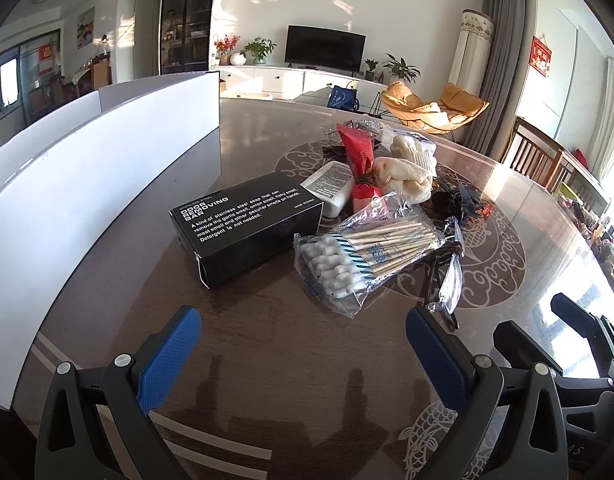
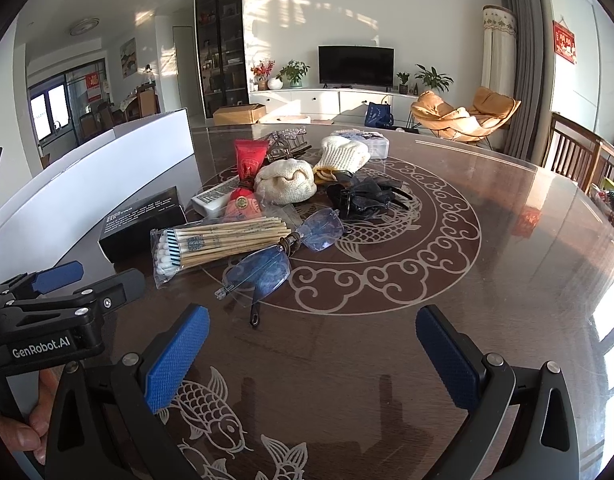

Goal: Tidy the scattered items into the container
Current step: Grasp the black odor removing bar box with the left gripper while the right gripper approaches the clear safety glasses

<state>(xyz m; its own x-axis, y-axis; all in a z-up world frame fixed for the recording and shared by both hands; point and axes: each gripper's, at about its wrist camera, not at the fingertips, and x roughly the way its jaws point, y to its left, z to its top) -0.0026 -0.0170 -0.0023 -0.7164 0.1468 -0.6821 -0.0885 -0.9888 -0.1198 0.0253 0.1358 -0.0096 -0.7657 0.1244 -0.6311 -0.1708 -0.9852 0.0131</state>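
Left wrist view: the left gripper (image 1: 303, 354) hangs released above the table (image 1: 267, 360), holding nothing; the white container (image 1: 87, 168) stands at 10 o'clock, the black box (image 1: 243, 224) and cotton swab bag (image 1: 363, 260) at 12. Right gripper (image 2: 313, 356) is likewise spread and unloaded, glasses (image 2: 283, 248) at 12 o'clock.

A home living room: a television (image 2: 356, 65) on a long white cabinet (image 2: 327, 100), potted plants (image 2: 294, 72), tan lounge chairs (image 2: 463, 114), grey curtains (image 2: 521, 52), and a round dining table (image 2: 507, 260) with wooden chairs (image 2: 575, 152).
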